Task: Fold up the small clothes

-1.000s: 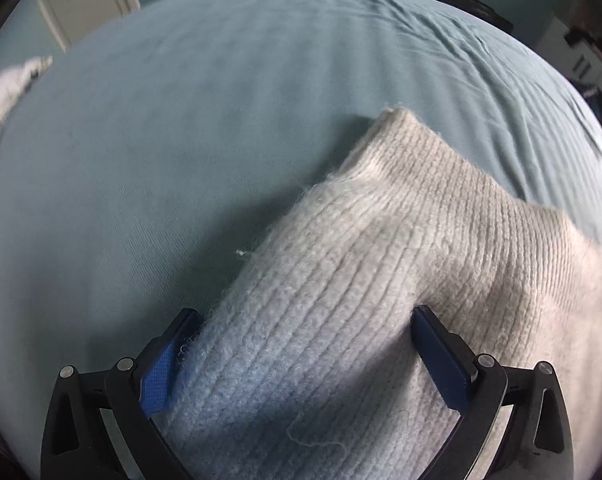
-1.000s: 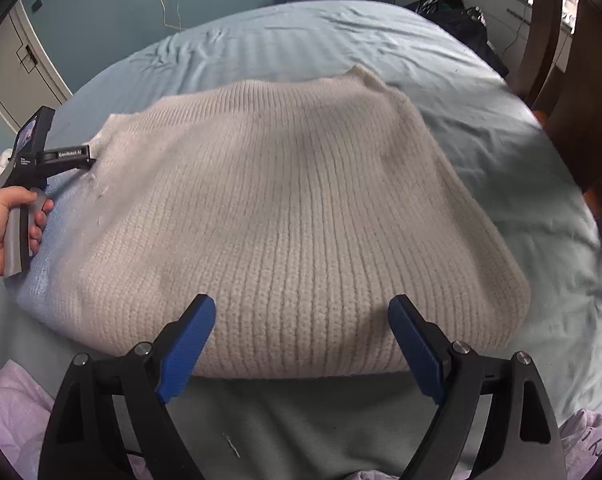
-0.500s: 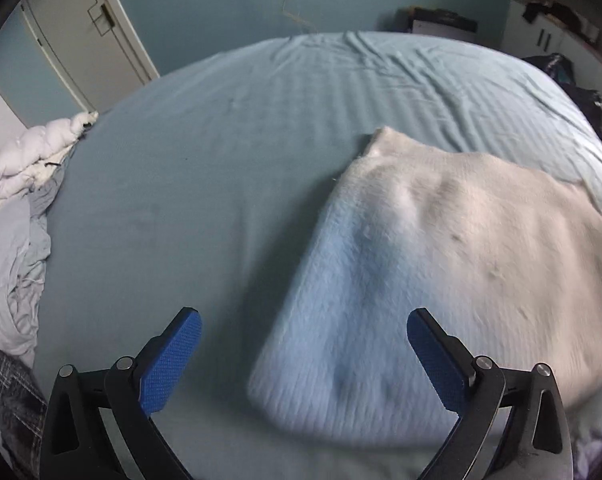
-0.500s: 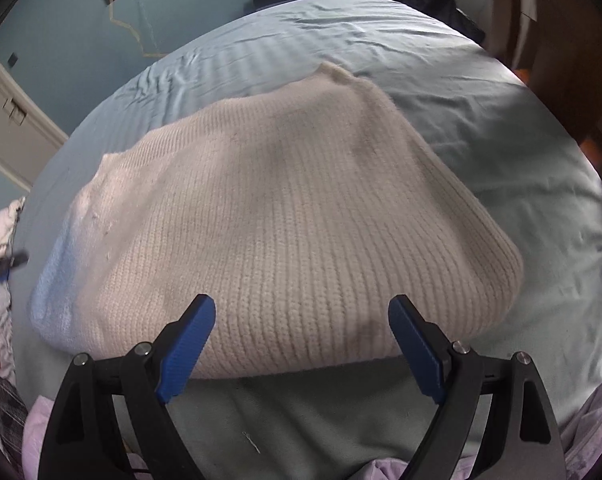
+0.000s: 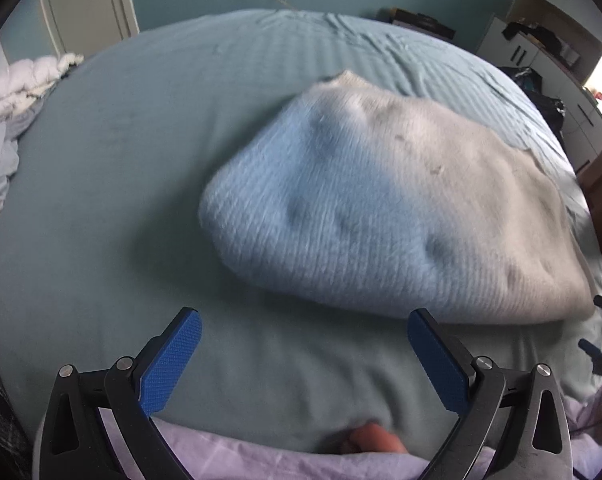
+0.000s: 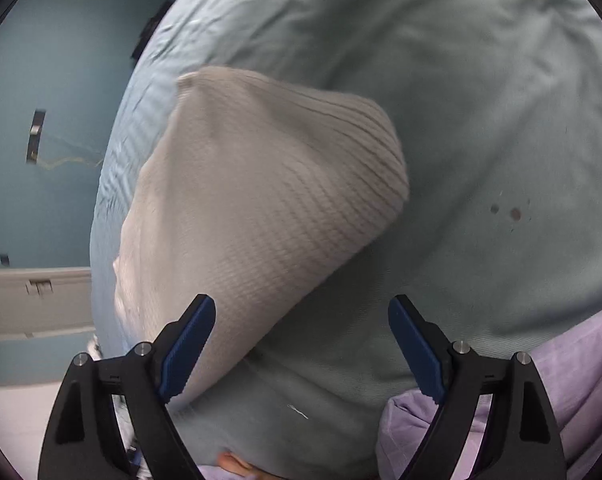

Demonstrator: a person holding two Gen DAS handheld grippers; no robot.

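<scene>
Sweater point(image 5: 389, 208) lies folded mid-frame; left gripper point(image 5: 305, 356) and right gripper point(image 6: 301, 344) are spread wide, empty. Unpinned layers could spring apart.

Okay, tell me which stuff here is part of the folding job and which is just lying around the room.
Part of the job:
- cream knit sweater, folded on the bed
- left gripper, open, empty
- right gripper, open, empty
- teal bedsheet, the work surface

Just lying about:
- lilac cloth at the near edge
- white bedding heap
- dark clothes on the cabinets
</scene>
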